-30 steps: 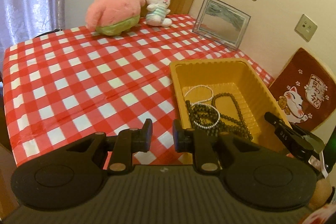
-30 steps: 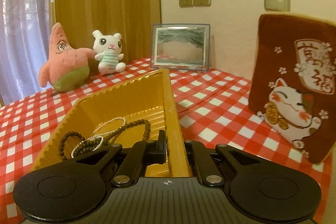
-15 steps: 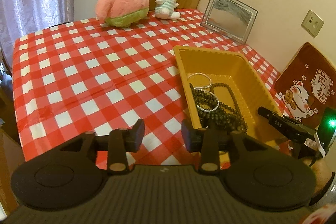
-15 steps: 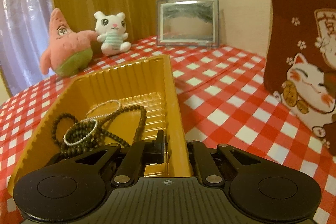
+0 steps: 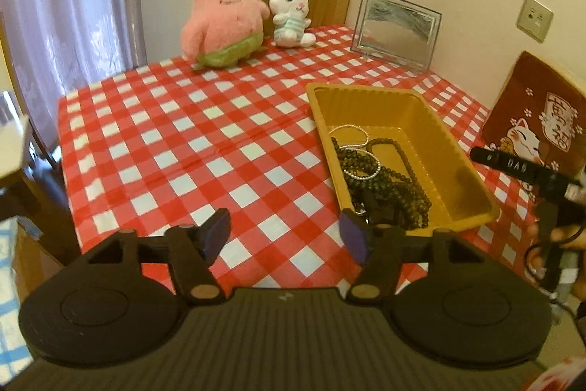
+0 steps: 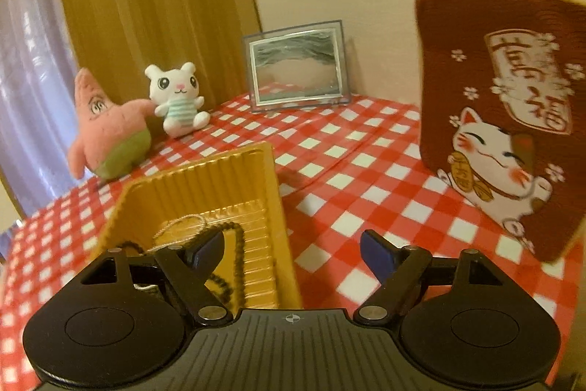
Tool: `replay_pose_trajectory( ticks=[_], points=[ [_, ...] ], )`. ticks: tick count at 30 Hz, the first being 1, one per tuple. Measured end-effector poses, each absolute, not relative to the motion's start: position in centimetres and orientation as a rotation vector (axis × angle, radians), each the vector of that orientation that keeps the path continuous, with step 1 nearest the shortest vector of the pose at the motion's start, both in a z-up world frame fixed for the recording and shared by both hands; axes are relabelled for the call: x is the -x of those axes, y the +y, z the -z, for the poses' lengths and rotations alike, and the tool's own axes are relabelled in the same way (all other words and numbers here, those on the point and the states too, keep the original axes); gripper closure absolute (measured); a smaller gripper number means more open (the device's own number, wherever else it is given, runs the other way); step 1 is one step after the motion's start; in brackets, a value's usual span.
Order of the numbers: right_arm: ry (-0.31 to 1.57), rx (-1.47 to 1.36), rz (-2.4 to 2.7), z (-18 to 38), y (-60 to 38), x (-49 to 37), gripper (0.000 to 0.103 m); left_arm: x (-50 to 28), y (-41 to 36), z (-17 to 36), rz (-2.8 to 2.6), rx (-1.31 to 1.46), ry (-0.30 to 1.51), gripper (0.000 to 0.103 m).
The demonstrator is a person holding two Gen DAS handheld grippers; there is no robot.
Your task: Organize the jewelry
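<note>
Left tongs [image 5: 284, 235] opening wide, nothing between them, over bare table [image 5: 154, 141]; yellow tray [image 5: 457, 149] just to their right, holding dark bead necklaces [image 5: 388, 185] and 2 pearl strands [image 5: 357, 134]. Right tongs [image 6: 291, 250] also opening, empty, straddling the tray's right wall. Step looks like release after placing; jewelry is in the tray, so next is likely pulling back. Versus 1 second ago: both tongs were nearly shut, right clamped on the tray wall.

Each wrist view looks forward and downward past its own tongs at the checked table; both share the yellow tray [image 5: 457, 149] ahead and the plush toys [image 6: 172, 98] beyond.
</note>
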State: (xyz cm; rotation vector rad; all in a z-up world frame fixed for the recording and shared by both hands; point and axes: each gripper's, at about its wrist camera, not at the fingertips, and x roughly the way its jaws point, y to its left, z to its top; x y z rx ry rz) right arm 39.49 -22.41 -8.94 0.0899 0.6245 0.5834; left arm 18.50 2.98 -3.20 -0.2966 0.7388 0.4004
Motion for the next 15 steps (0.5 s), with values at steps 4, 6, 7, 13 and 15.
replay_pose_trajectory(
  ticks=[4, 6, 7, 13, 15],
  points=[
    [0.695, -0.123, -0.622, 6.6, -23.2, -36.9, 0.022, -17.7, 1.7, 2.4, -0.362, 0.264, 0.738, 0.038],
    [0.725, -0.131, -0.663, 5.8, -23.5, -35.2, 0.022, -17.3, 1.1, 2.0, -0.338, 0.254, 0.738, 0.038],
    [0.743, -0.115, -0.681, 5.4, -23.6, -34.3, 0.022, -17.0, 0.9, 1.8, -0.326, 0.253, 0.739, 0.038],
    [0.802, 0.014, -0.680, 5.0, -23.1, -27.7, 0.022, -14.9, 0.4, 1.5, -0.248, 0.282, 0.783, 0.038],
    [0.834, 0.026, -0.676, 5.1, -23.2, -25.4, 0.022, -13.8, 0.2, 1.4, -0.236, 0.280, 0.793, 0.038]
  ],
)
